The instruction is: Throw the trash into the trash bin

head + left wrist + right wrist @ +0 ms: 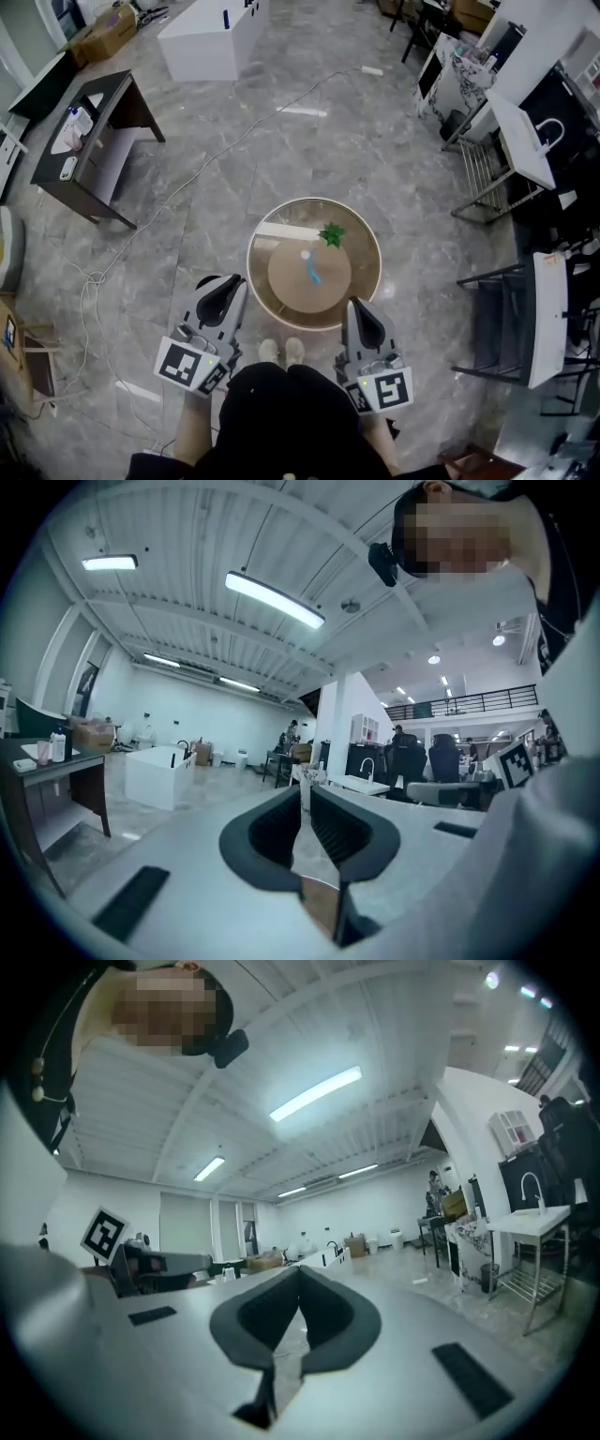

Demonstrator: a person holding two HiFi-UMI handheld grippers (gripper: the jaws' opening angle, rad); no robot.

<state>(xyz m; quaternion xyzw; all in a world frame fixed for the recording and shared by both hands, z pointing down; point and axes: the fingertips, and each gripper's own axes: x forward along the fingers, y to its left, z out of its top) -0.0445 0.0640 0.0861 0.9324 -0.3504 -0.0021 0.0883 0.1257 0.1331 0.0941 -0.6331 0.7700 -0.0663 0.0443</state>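
Note:
Straight below me in the head view stands a round trash bin with a tan rim. Inside lie a green crumpled piece and a light blue and white piece. My left gripper is held over the bin's near-left rim, and my right gripper over its near-right rim. In the left gripper view the left gripper points level across the room, jaws together and empty. The right gripper in its own view also points level, tips touching, holding nothing.
A dark desk stands at the left and a white counter at the back. A cable runs across the marble floor. White tables and black chairs crowd the right side. The person's shoes are just behind the bin.

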